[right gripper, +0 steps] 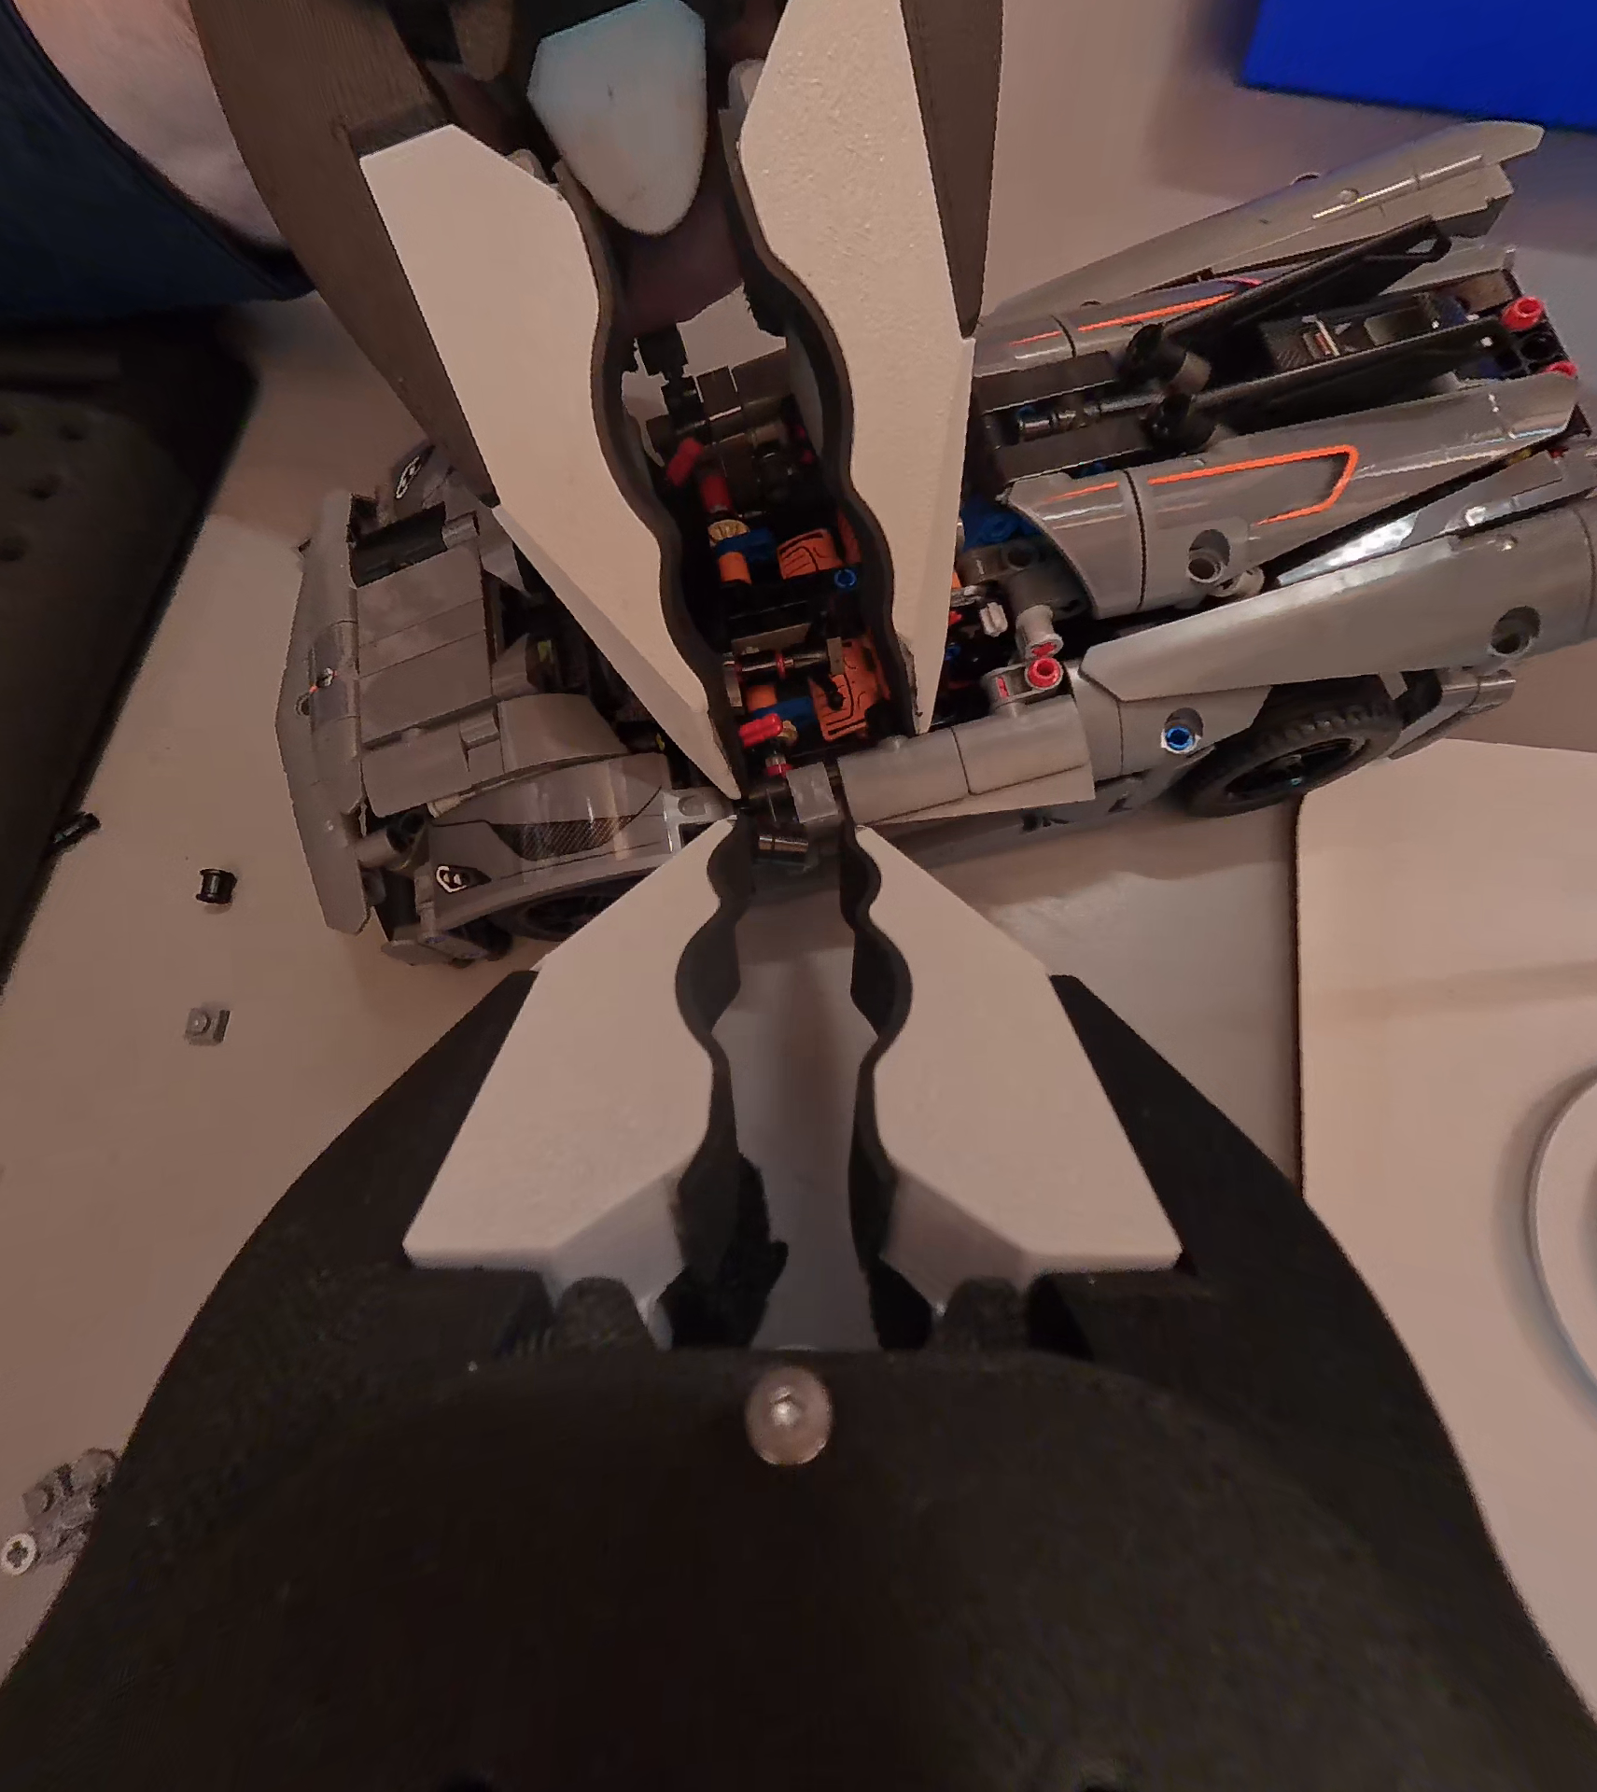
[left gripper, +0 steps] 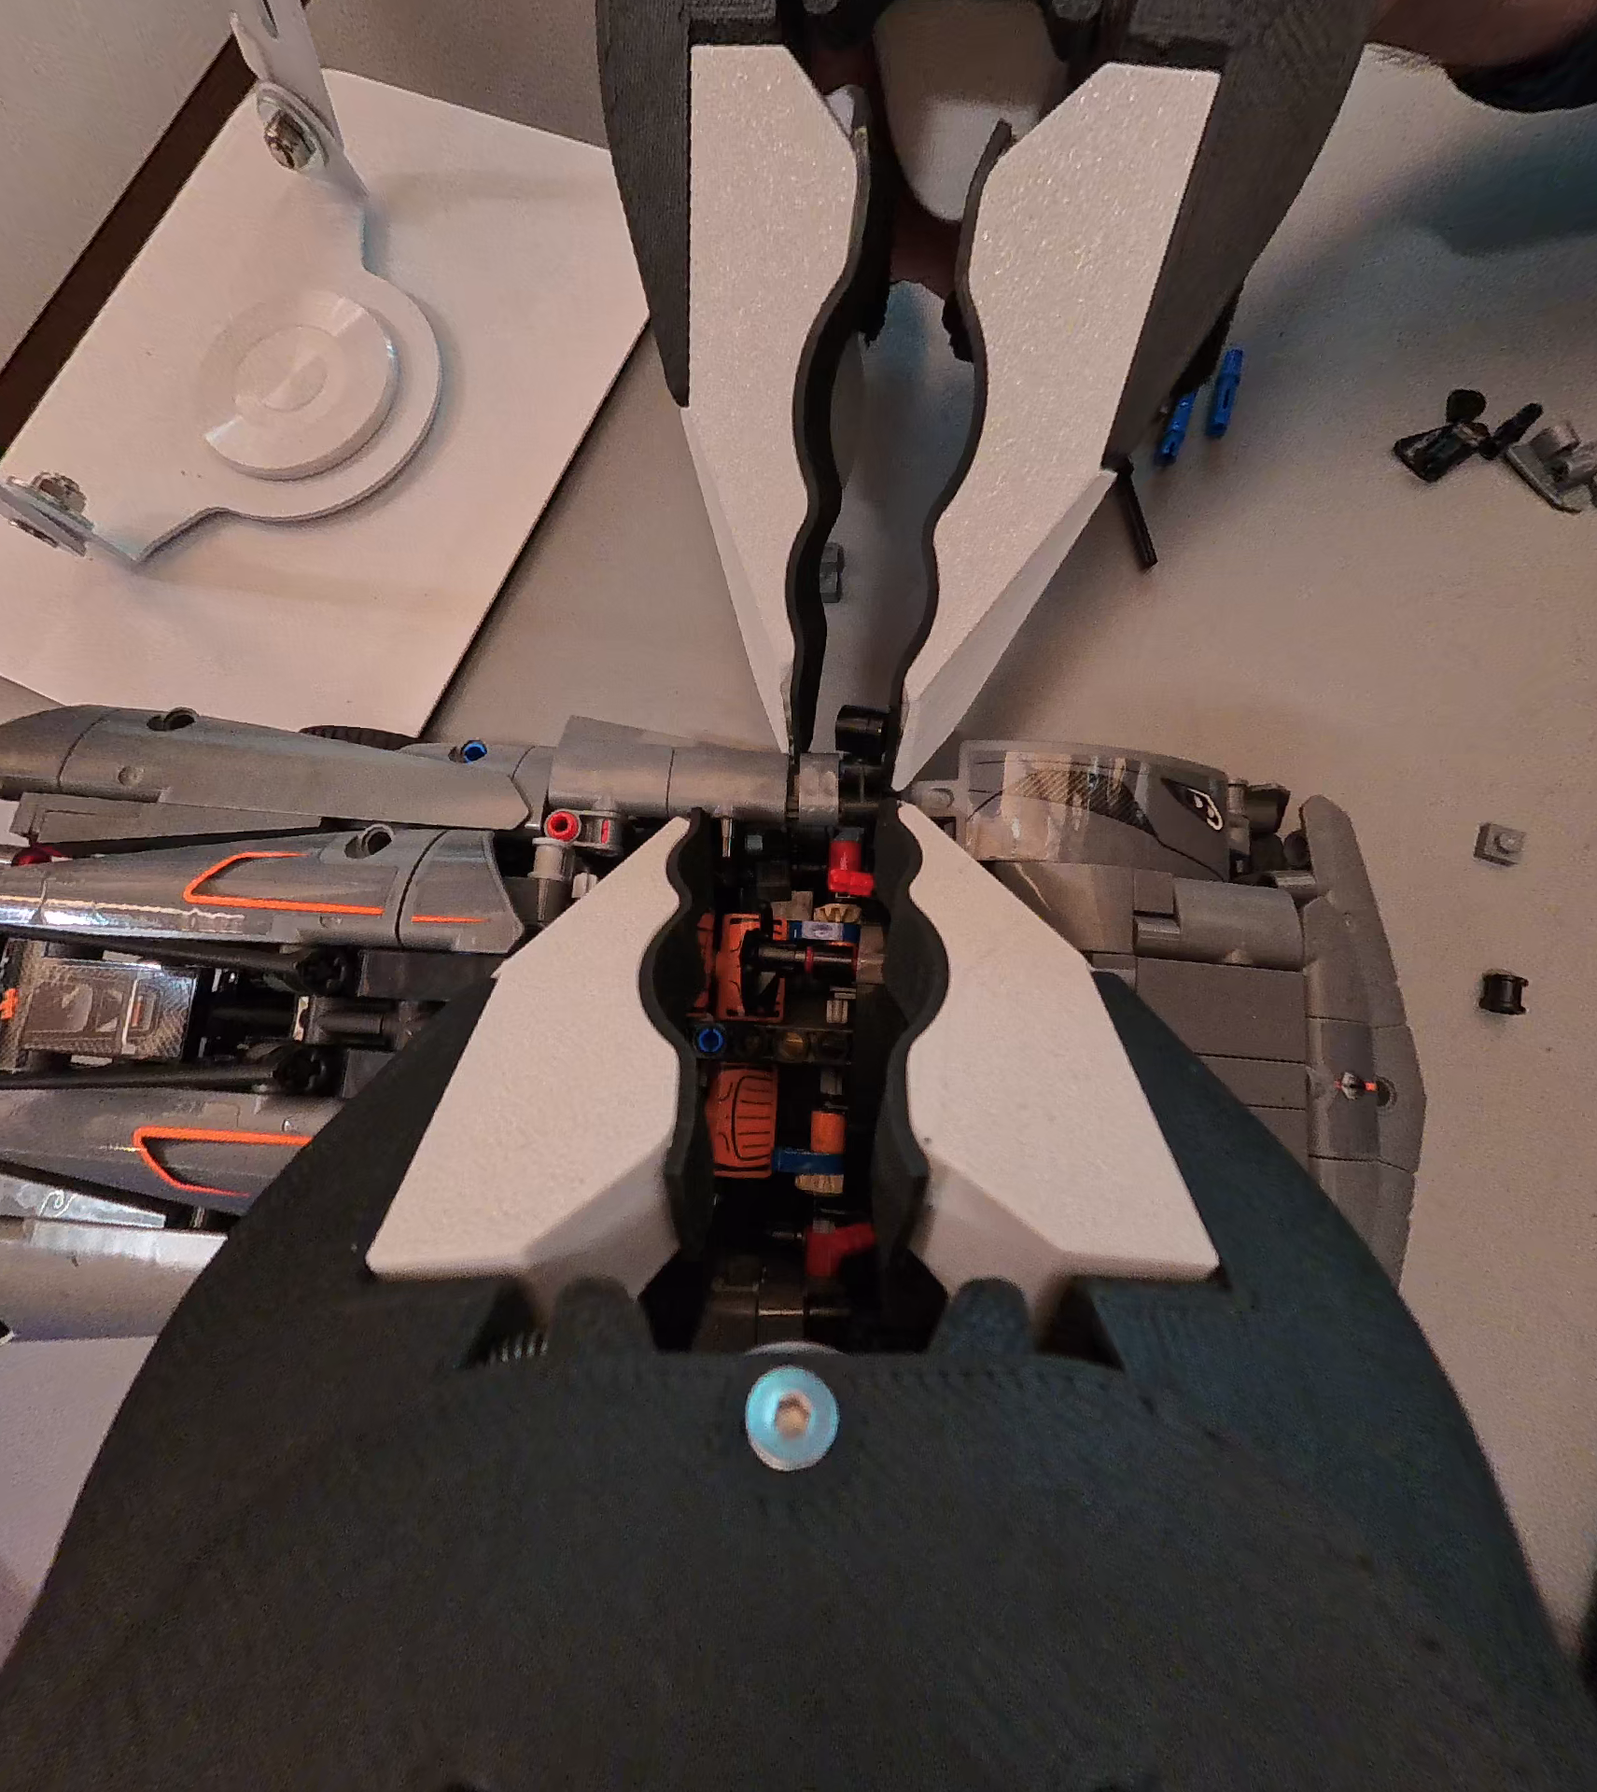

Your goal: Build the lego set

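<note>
Lego car [left gripper: 445, 931], matte grey angular panels with orange pinstripes, lies on the beige table [left gripper: 1260, 679]. My left tongs [left gripper: 794, 810] and right tongs [right gripper: 789, 824] meet tip to tip at its side sill, both pinched on the small grey-and-black connector piece [right gripper: 799, 790]. Loose blue pins [left gripper: 1197, 407] lie far right.
</note>
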{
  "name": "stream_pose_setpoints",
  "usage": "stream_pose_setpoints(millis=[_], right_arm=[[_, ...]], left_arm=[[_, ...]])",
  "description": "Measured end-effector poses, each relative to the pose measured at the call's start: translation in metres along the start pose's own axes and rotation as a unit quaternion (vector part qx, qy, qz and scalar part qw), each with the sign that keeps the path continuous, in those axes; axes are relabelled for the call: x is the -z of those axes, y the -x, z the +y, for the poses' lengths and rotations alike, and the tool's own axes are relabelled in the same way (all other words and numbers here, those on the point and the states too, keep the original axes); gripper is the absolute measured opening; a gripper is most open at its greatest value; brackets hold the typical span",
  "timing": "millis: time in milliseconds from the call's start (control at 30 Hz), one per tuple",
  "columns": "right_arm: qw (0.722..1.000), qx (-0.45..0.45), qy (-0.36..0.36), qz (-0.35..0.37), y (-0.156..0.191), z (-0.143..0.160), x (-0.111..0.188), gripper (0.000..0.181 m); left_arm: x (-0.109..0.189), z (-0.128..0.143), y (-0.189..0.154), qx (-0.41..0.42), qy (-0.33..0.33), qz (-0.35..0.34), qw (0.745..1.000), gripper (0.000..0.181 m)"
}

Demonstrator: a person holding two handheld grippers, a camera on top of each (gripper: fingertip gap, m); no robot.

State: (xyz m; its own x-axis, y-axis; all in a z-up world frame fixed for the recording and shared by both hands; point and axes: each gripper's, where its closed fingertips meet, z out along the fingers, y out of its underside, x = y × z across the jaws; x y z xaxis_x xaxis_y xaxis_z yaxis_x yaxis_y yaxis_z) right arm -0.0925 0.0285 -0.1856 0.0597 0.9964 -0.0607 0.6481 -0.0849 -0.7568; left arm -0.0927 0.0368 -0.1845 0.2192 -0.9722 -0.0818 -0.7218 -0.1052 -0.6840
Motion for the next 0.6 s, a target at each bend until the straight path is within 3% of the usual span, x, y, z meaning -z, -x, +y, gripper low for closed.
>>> stream_pose_setpoints(millis=[300,600], right_arm=[[1.000,0.016,0.004,0.010,0.000,-0.001,0.001,0.017],[0.998,0.035,0.004,0.046,-0.009,-0.001,0.003,0.038]], left_arm=[[0.005,0.003,0.003,-0.012,0.003,-0.021,1.000,0.032],[0.002,0.004,0.003,-0.021,0.003,-0.027,0.999,0.030]])
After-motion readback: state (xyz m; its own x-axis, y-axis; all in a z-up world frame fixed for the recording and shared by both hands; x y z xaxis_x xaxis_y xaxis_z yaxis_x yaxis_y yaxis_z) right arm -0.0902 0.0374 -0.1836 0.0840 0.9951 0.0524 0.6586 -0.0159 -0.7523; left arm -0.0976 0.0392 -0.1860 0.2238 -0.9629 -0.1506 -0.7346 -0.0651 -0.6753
